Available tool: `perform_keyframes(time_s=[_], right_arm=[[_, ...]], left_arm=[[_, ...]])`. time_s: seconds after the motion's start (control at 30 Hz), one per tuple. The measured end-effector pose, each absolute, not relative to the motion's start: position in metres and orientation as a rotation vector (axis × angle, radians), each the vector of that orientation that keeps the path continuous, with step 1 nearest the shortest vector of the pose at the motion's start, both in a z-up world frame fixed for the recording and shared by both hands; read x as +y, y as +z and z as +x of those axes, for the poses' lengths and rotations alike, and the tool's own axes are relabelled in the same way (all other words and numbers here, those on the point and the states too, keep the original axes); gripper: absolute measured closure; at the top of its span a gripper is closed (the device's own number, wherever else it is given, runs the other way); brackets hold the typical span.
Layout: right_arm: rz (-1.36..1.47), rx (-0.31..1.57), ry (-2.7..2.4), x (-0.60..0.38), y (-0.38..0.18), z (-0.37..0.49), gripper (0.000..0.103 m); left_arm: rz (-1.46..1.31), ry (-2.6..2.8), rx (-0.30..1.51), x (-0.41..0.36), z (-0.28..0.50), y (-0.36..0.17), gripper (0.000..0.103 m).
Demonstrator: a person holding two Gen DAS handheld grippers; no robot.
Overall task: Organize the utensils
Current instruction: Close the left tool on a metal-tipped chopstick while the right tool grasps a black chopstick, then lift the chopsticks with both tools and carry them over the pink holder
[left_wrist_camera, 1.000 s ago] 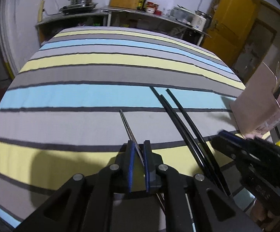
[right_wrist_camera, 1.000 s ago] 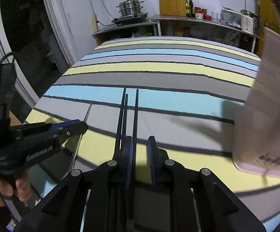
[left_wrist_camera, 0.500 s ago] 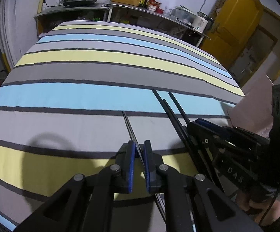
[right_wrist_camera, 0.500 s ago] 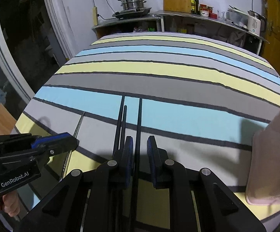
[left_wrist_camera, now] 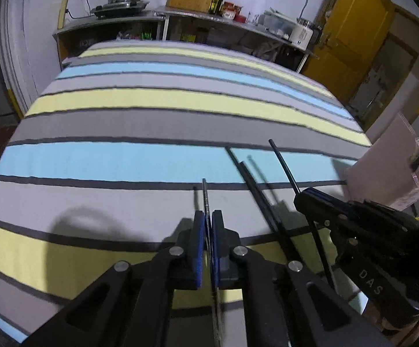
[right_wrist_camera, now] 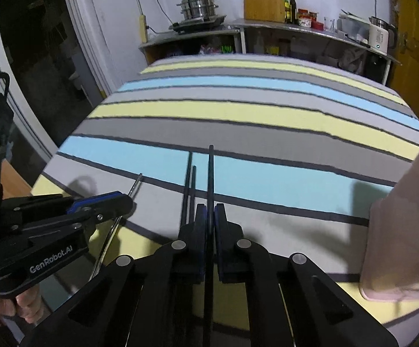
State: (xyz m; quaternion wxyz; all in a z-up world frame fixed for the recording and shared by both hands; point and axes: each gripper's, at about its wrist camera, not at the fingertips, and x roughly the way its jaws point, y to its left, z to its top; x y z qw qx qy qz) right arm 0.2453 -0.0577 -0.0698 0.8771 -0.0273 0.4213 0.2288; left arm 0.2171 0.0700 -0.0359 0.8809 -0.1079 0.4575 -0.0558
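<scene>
Both grippers are clamped. The left gripper [left_wrist_camera: 208,225] has its blue fingers [left_wrist_camera: 199,240] clenched on a thin metal utensil [left_wrist_camera: 206,196], whose tip pokes out ahead over the striped cloth [left_wrist_camera: 151,127] on the desk. The right gripper [right_wrist_camera: 210,219] has just closed its jaws, and they now pinch one black chopstick [right_wrist_camera: 210,173], pointing toward the far side. Two more black chopsticks [right_wrist_camera: 188,185] lie on the cloth just left of it, between the two grippers. A pink holder [right_wrist_camera: 403,245] stands at the near right.
</scene>
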Motion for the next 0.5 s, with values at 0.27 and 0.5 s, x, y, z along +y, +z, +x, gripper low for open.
perform_keyframes(time_s=[0.27,0.5], right_arm=[[-0.025,0.788,0.481,-0.071,-0.026,0.214,0.097],[-0.008,0.720,0.475,-0.084,0.007,0.184,0.097]], left_arm=[[-0.211,-0.144,0.849,0.068,0.186,0.014,0.098],[-0.212,-0.179,0.787,0.065,0.163,0.047,0.098]])
